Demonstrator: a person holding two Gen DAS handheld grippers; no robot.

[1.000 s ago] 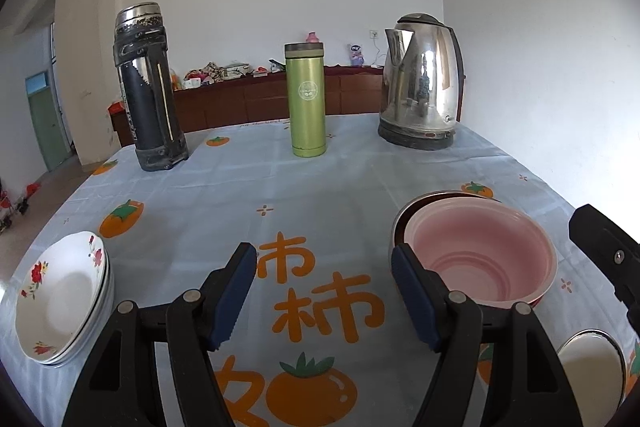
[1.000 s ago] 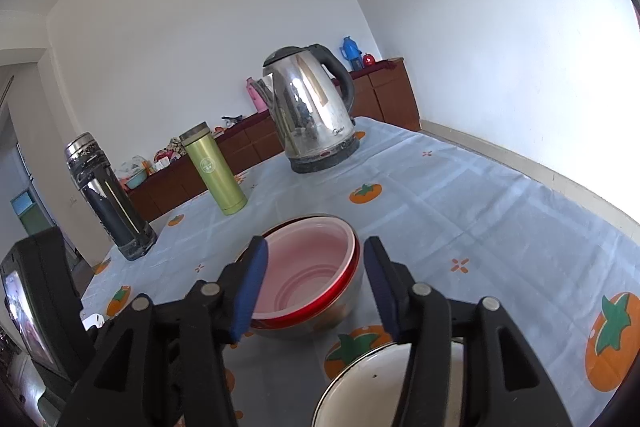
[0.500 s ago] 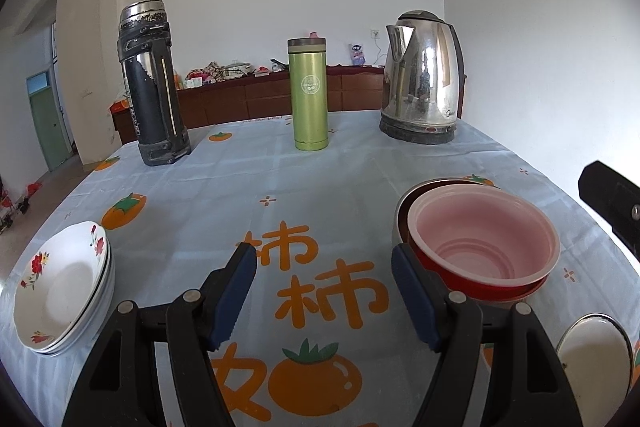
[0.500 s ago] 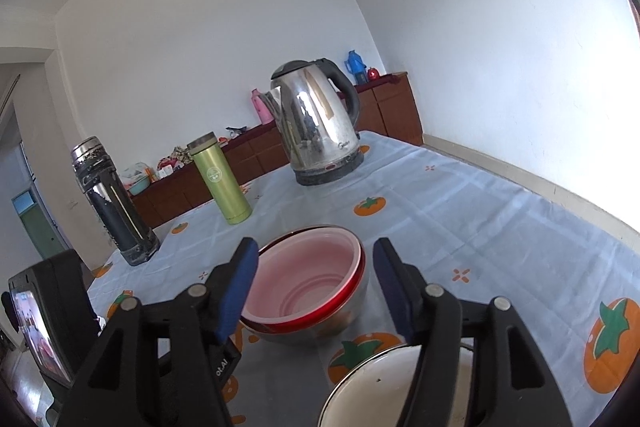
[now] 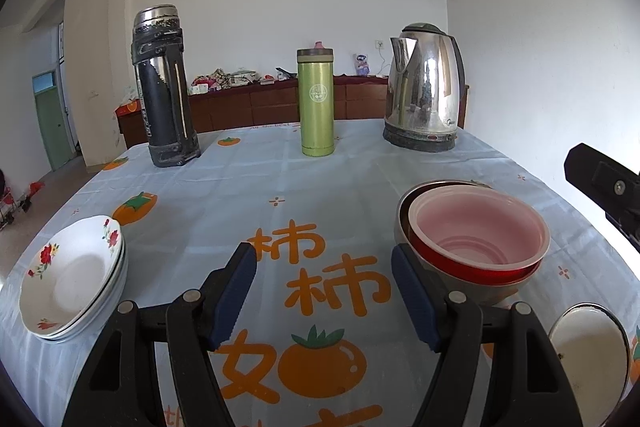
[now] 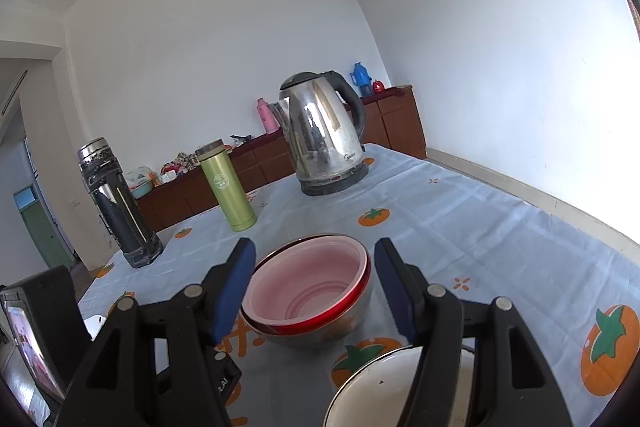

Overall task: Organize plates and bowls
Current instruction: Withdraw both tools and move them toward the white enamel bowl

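Note:
A pink bowl with a red outside (image 5: 476, 239) (image 6: 308, 287) sits nested in a steel bowl (image 5: 404, 227) (image 6: 320, 337) on the right of the table. My right gripper (image 6: 316, 279) is open; the nested bowls lie just past its blue pads (image 6: 240, 267), which stand clear of them. A white enamel bowl (image 6: 384, 387) (image 5: 588, 351) lies under that gripper, near the table's front edge. On the left stands a stack of white floral plates (image 5: 72, 279). My left gripper (image 5: 322, 291) is open over the cloth with nothing between its fingers.
At the back of the table (image 5: 240, 187) stand a dark thermos (image 5: 164, 87), a green flask (image 5: 316, 103) and a steel kettle (image 5: 424, 95). The table edge drops off on the right. A brown sideboard (image 5: 260, 107) runs along the far wall.
My right gripper's jaws have spread wider and it has drawn back a little from the nested bowls. The left gripper has barely shifted and stays open.

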